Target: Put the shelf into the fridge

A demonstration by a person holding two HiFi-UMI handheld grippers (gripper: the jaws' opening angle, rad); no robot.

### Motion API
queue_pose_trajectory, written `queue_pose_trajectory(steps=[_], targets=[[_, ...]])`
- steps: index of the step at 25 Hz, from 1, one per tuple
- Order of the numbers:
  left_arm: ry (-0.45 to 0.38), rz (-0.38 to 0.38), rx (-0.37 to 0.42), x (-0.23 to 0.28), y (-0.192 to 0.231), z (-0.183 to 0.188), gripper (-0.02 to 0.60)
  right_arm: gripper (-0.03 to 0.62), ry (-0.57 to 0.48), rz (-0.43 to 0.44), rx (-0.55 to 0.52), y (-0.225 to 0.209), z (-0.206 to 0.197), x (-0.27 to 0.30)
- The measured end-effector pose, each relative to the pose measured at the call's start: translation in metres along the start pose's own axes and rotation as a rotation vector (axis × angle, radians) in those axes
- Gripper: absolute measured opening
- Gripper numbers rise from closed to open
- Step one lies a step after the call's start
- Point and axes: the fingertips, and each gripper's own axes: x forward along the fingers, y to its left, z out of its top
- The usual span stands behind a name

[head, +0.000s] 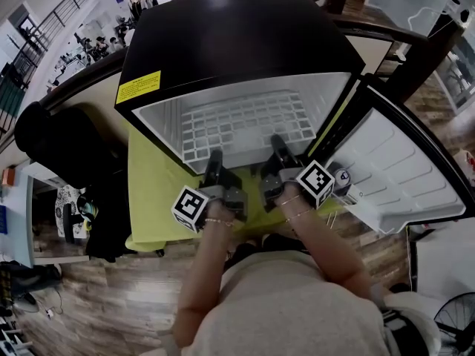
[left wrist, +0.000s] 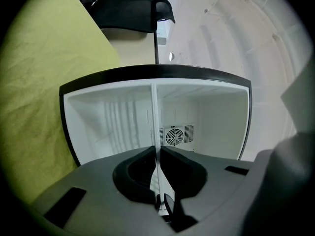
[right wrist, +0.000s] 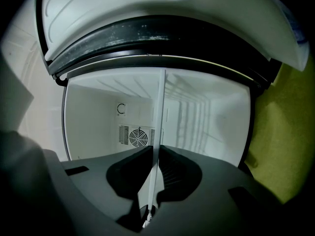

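Observation:
A white wire shelf [head: 245, 128] lies flat inside the open black fridge [head: 223, 43], its front edge near the opening. My left gripper [head: 215, 160] is shut on the left part of that front edge, and my right gripper [head: 278, 147] on the right part. In the left gripper view the shelf [left wrist: 154, 117] shows edge-on as a thin white line pinched in the left gripper [left wrist: 156, 154]. The right gripper view has the shelf [right wrist: 161, 112] running the same way into the right gripper [right wrist: 156, 151], jaws close on both sides.
The fridge door [head: 401, 169] stands swung open to the right. The fridge rests on a yellow-green cloth [head: 152, 191]. A round fan vent [left wrist: 173, 135] sits in the fridge's back wall. A black chair [head: 67, 147] stands at the left, a floor fan [head: 456, 325] at the lower right.

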Motion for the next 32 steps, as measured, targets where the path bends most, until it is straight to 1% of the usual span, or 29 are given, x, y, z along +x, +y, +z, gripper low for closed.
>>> queue_pose_trajectory(steps=[4,16,32], targets=[[-0.002,-0.003,0.003,0.004,0.001,0.002,0.038,0.040,-0.002,-0.008,0.016,-0.003,0.001,0.004],[-0.015,-0.002,0.012,0.022,0.002,0.009,0.038,0.041,0.000,-0.009,0.007,-0.004,0.005,0.023],[-0.029,-0.005,0.051,0.043,0.002,0.017,0.038,0.044,0.017,-0.016,-0.004,-0.004,0.009,0.045]])
